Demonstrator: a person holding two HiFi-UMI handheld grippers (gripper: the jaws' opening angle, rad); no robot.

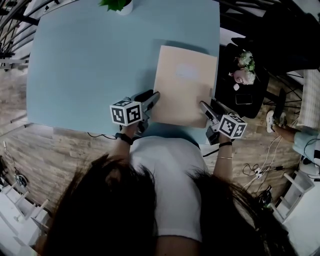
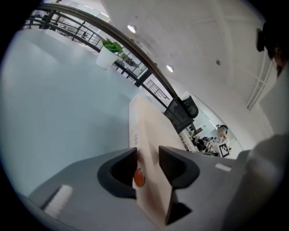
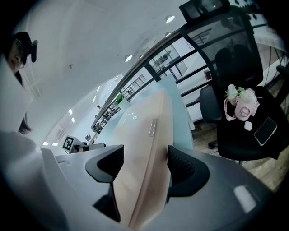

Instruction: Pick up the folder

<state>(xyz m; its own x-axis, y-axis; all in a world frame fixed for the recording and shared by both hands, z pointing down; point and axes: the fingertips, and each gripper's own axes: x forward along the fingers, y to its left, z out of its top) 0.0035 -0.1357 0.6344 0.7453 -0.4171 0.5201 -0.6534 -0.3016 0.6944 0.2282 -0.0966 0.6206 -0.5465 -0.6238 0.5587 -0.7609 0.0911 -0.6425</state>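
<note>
A pale beige folder (image 1: pixel 185 85) lies flat on the light blue table (image 1: pixel 90 65), its near edge close to the table's front edge. My left gripper (image 1: pixel 152 97) is at the folder's near left corner and my right gripper (image 1: pixel 205 107) at its near right corner. In the left gripper view the folder (image 2: pixel 149 126) runs between the jaws of the left gripper (image 2: pixel 148 155), an orange snap showing beside one pad; the jaws stand wide and do not clamp it. In the right gripper view the folder (image 3: pixel 144 135) likewise passes through the right gripper (image 3: pixel 145 155), whose jaws stand apart around it.
A potted plant (image 1: pixel 117 5) stands at the table's far edge. To the right, a black chair (image 1: pixel 240 90) carries a pink flower bag (image 1: pixel 245 75) and a phone (image 1: pixel 243 98). Cables lie on the wooden floor. A person's shoe (image 1: pixel 270 120) shows at the right.
</note>
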